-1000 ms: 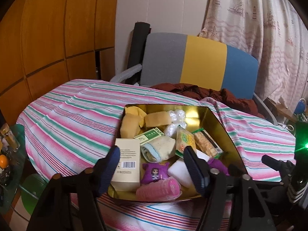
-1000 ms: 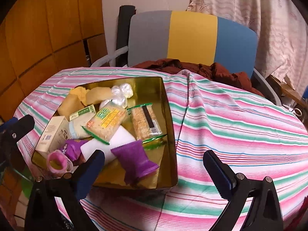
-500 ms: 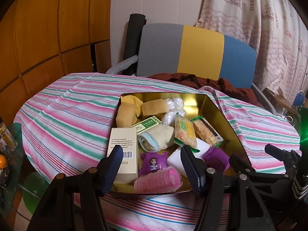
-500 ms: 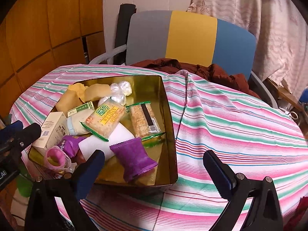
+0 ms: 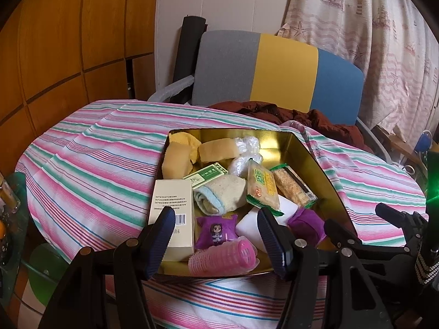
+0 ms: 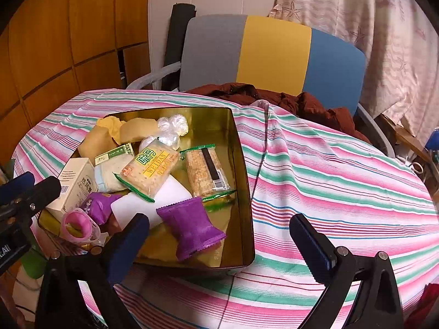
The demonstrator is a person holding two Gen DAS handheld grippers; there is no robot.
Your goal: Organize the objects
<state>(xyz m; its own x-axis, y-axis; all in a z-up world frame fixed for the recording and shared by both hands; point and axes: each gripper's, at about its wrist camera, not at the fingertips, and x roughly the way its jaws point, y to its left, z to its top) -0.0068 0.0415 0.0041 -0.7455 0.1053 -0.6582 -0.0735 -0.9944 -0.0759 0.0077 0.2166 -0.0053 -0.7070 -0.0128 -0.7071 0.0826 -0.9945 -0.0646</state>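
**Both grippers poised over a crowded gold tin, nothing in hand**

The gold tin (image 5: pixel 323 175) sits on the striped tablecloth (image 5: pixel 90 164), and every loose item lies inside it. The left gripper (image 5: pixel 216 240) hovers at the tin's near edge with its fingers moderately spread and empty, framing the pink hair roller (image 5: pixel 222 257) and the purple character pouch (image 5: pixel 216 230). The right gripper (image 6: pixel 219 244) hangs at the tin's near right corner, fingers spread wide and empty, one finger over the tin, the other over bare cloth.

Within the tin, the cream carton (image 5: pixel 171 203) lies along the left wall. The purple snack packet (image 6: pixel 192 227) lies nearest the right gripper, partly on top of a white block (image 6: pixel 153 197). The yellow cracker packet (image 6: pixel 149 166) rests across the middle, with the cereal bar (image 6: pixel 205 171) just beside it toward the right wall. Sponge-like yellow pieces (image 5: pixel 178 153) and clear plastic bundles (image 5: pixel 245 150) fill the far end.

Handling, by my judgement: all of this looks light. The film packets are probably slick and crushable, so a gentle pinch across the narrow waist or a sealed end suits them. The roller is hollow and may roll; grip it across its barrel. The carton is stiff and takes a firm hold across its short sides. The folded cloth (image 5: pixel 222 194) is soft and will sag, so bunch it at the middle.
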